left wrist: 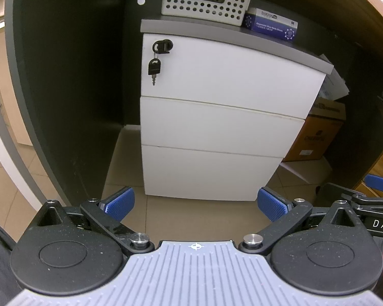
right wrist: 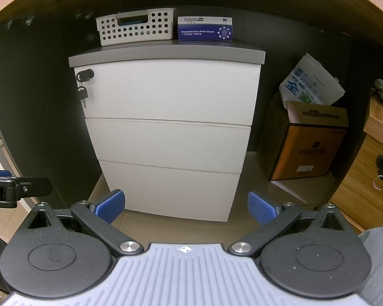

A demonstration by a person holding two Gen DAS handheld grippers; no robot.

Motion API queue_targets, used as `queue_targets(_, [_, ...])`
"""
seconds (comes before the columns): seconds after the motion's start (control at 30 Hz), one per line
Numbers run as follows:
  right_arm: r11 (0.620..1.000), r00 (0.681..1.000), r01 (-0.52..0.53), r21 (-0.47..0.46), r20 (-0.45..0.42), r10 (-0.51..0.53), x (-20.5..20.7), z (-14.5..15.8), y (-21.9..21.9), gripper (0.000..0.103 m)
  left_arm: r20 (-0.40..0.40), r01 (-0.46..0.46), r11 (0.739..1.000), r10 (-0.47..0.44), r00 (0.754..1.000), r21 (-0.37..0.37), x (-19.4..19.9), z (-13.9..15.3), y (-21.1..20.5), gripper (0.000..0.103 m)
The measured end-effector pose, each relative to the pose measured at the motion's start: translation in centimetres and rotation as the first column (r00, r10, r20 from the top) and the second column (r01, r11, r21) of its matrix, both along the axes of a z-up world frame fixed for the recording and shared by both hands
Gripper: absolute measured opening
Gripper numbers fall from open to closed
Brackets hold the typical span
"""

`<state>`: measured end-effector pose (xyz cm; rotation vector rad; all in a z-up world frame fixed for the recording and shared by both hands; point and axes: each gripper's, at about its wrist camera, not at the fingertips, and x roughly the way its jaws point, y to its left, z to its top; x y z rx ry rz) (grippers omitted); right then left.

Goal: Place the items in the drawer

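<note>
Fingers spread wide and empty on both the left gripper [left wrist: 196,204] and the right gripper [right wrist: 186,207], each hanging low in front of the white drawer cabinet [right wrist: 168,137] under the desk. All three drawers are closed, and the likely items (a perforated basket [right wrist: 134,29] and a blue glove box [right wrist: 205,28]) sit side by side on its top. This looks like the approach step; next, a drawer front must be pulled open, though no handle shows.

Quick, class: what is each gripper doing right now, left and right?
Left gripper: open, holding nothing, facing the closed drawer unit.
Right gripper: open, holding nothing.
</note>
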<state>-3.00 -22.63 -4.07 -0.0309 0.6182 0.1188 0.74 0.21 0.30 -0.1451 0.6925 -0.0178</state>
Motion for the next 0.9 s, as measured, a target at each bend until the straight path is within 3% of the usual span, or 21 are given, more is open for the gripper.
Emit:
queue_targets(0.43, [1.000, 1.000, 0.028, -0.010, 0.002, -0.028, 2.1, -0.4, -1.6, 0.103, -0.004, -0.016, 1.000, 0.016, 1.000, 0.021, 2.0, -0.4, 1.2, 0.103])
queue_targets(0.9, [0.999, 0.999, 0.033, 0.036, 0.006, -0.034, 8.5, -1.9, -5.0, 0.103, -0.022, -0.012, 0.999, 0.013, 1.000, 0.043, 7.9, -1.8, 4.9, 0.103])
